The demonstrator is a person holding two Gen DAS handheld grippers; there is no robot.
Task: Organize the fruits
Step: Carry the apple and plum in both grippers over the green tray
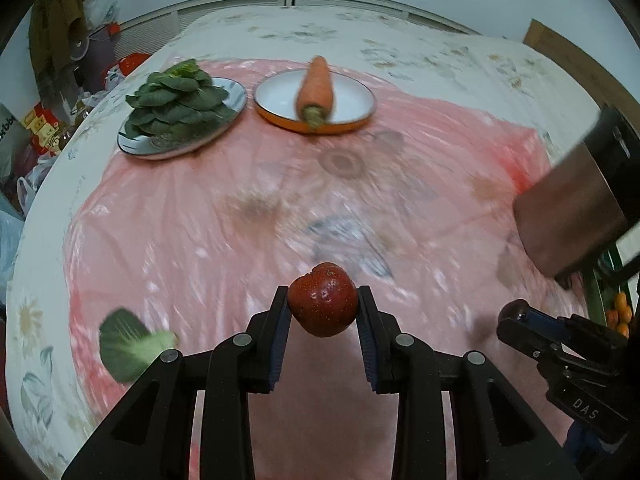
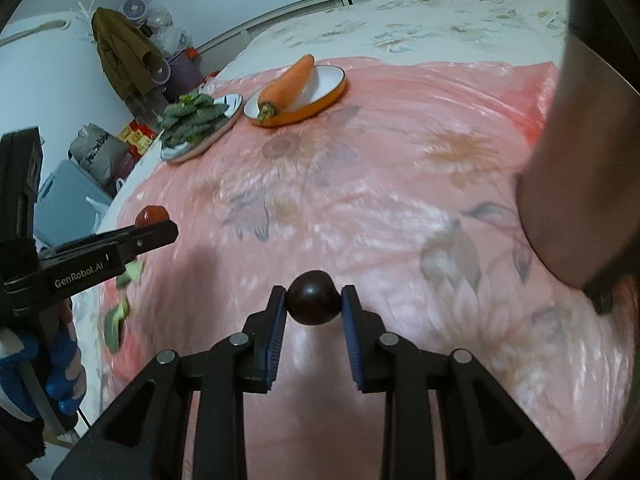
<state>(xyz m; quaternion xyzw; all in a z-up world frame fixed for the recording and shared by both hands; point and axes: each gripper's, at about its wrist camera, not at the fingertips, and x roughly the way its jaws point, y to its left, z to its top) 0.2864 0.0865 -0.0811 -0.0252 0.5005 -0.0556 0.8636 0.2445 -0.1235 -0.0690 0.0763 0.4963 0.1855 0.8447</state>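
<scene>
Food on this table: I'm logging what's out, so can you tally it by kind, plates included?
Red fruit, held in the left gripper: 1
Dark fruit, held in the right gripper: 1
Carrot: 1
Pile of leafy greens: 1
Loose green leaf: 1
Plates: 2, an orange plate and a pale plate
Total: 7

Mounted behind each gripper's fingers, aimed steeply down and forward across the pink sheet (image 1: 180,220). Close to the held fruit, far from the orange-rimmed plate (image 1: 352,122) and greens plate (image 2: 200,146) (shared by both views). Right view offset rightward.
</scene>
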